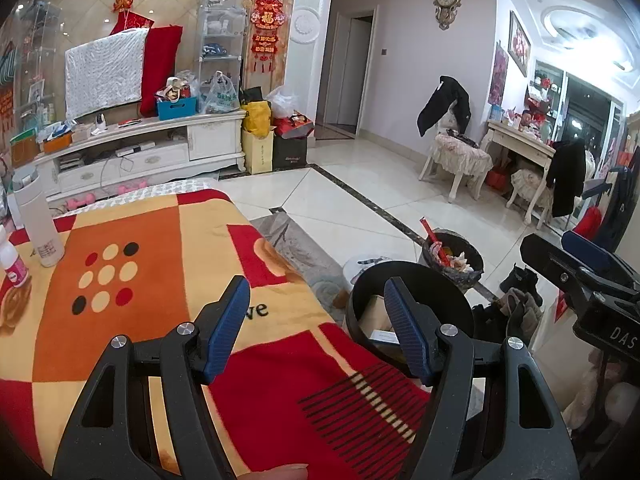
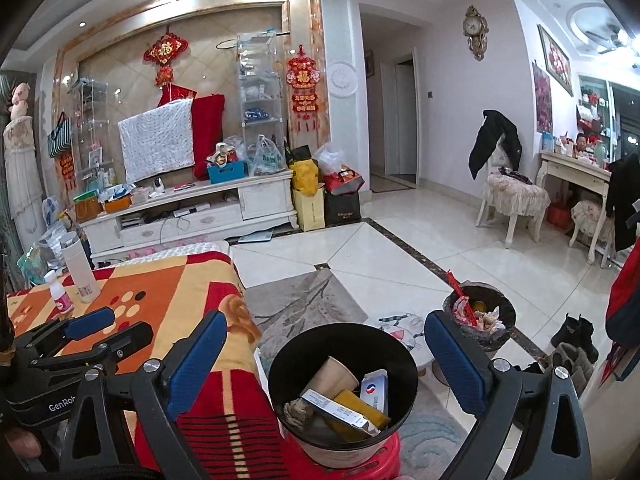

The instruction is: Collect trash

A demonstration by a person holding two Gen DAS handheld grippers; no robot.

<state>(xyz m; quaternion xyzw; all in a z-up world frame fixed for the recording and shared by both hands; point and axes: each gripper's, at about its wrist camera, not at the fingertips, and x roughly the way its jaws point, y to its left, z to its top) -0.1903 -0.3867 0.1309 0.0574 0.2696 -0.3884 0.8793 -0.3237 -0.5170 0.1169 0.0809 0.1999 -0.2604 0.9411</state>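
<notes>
Blue-padded fingers of the right gripper [image 2: 326, 364] stand wide apart with nothing pressed between them, framing a small black bin [image 2: 343, 394] that sits on something red, only a curve of which shows under it. Inside the bin lie a paper cup [image 2: 334, 376], a white-and-blue carton [image 2: 374, 390], a long white box [image 2: 340, 412] and a yellow-brown packet [image 2: 362, 408]; a frayed brownish lump at the bin's 8 o'clock is too tangled to name. At 9 o'clock from the bin the left gripper [image 1: 316, 332] hangs over the patterned blanket [image 1: 160, 272], its fingers also apart and empty; from its own camera the right finger cuts across the small bin's rim, hiding most of what is inside. A fingertip shows at that picture's bottom edge, cut off. At 1 o'clock from the small bin, on the tiled floor [image 2: 380, 256], stands a larger dark-lined waste bin [image 2: 480, 320] stuffed with red wrappers and crumpled paper, its near side partly blocked by the right gripper's finger. On the blanket's far end, at 10 o'clock, stand a tall white bottle [image 2: 80, 272] and a small pink-labelled bottle [image 2: 60, 296], labels unreadable.
</notes>
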